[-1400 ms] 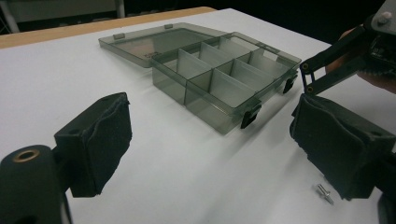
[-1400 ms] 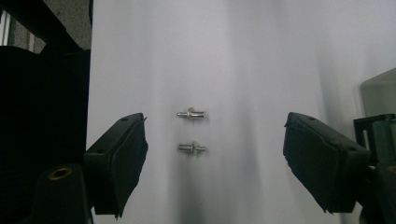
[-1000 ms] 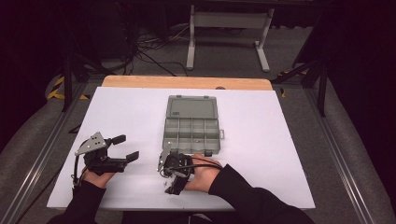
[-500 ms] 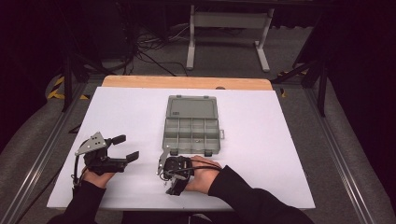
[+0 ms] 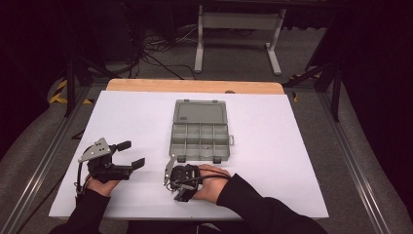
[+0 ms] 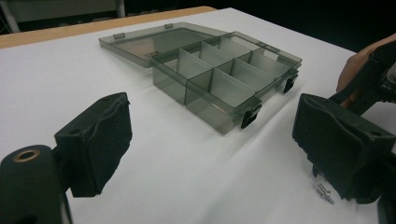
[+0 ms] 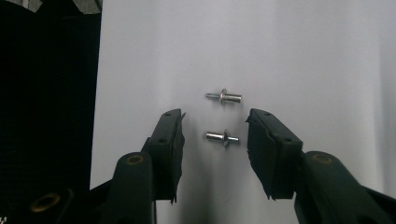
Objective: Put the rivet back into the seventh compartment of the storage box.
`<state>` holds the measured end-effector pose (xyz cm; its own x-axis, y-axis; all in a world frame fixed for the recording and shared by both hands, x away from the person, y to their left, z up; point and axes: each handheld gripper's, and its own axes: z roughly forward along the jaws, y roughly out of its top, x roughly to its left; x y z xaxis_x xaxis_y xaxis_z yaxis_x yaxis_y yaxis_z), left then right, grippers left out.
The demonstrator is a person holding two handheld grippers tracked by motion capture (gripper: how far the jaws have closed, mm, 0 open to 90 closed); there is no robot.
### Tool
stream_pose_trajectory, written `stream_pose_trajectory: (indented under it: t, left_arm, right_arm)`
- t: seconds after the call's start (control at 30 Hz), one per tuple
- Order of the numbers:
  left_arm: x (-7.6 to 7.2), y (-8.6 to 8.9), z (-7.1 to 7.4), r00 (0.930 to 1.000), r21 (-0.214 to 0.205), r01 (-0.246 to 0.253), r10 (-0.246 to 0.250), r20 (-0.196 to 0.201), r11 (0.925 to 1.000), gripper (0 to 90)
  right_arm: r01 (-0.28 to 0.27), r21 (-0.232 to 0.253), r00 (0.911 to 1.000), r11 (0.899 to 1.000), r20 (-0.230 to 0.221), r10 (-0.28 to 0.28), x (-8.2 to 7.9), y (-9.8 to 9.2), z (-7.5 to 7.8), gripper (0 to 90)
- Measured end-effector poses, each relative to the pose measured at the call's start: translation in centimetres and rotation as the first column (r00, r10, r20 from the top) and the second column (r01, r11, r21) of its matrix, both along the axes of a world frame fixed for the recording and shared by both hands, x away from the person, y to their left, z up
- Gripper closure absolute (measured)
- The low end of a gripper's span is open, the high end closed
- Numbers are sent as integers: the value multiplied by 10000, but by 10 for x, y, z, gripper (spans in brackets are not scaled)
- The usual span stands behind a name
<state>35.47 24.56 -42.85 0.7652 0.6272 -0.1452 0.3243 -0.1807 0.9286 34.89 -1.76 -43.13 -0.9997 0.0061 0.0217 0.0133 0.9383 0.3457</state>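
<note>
Two small metal rivets lie on the white table. In the right gripper view the nearer rivet [image 7: 223,137] lies between the jaws of my right gripper [image 7: 215,126], and the farther rivet [image 7: 225,97] lies just beyond the tips. The jaws have just been closing around the nearer one, and a gap still shows at each pad. From above, the right gripper [image 5: 178,187] points down near the front edge. My left gripper [image 5: 134,154] rests open to its left, nothing between its pads [image 6: 98,140]. A rivet [image 6: 325,192] shows by its right jaw.
A smoky grey compartment box [image 5: 199,141] sits mid-table with its lid [image 5: 199,111] folded back flat; in the left gripper view the box [image 6: 224,74] stands just ahead. The table's front edge [image 5: 195,217] is close behind both hands. A wooden strip [image 5: 195,86] borders the far side.
</note>
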Motion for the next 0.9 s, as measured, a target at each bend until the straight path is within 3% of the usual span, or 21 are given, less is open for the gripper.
stream_pose_trajectory:
  t: [0.63, 0.9]
  left_arm:
    - [0, 0, 0, 10000, 14, -21, 21, -14, 10000, 125]
    - [0, 1, 0, 10000, 20, -9, 9, 16, 10000, 125]
  right_arm:
    - [-158, -325, 9998, 9993, 147, 163, 0, 2, 2, 737]
    - [-147, -341, 9998, 9993, 119, 151, 0, 2, 2, 743]
